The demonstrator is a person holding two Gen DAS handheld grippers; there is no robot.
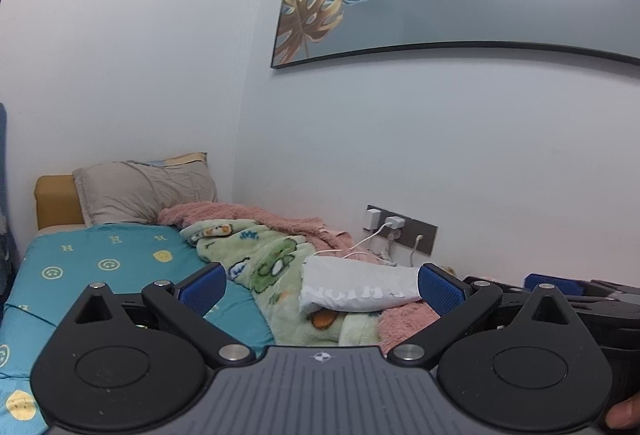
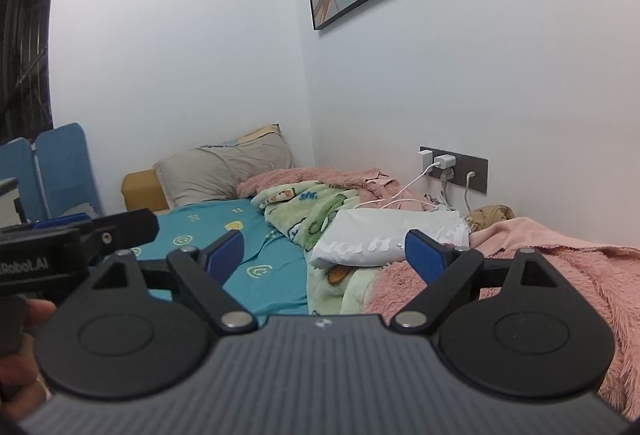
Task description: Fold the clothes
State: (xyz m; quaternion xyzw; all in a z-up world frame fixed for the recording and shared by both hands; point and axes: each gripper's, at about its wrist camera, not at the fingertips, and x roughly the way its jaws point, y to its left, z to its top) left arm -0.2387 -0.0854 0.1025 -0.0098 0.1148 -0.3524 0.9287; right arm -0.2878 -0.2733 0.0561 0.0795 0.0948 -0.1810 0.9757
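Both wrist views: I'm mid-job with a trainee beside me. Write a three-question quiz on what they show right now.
1. True or false: the left hand-held gripper grips the folded white garment.
2. Multiple choice: the folded white garment rests on A) the teal smiley sheet, B) the green cartoon blanket and pink fuzzy blanket, C) the grey pillow.
3. Fill in: white chargers sit in the dark wall ____ behind the bed.

Key: 1 false, both hand-held grippers, including the right, are open and empty; 2 B; 3 socket.
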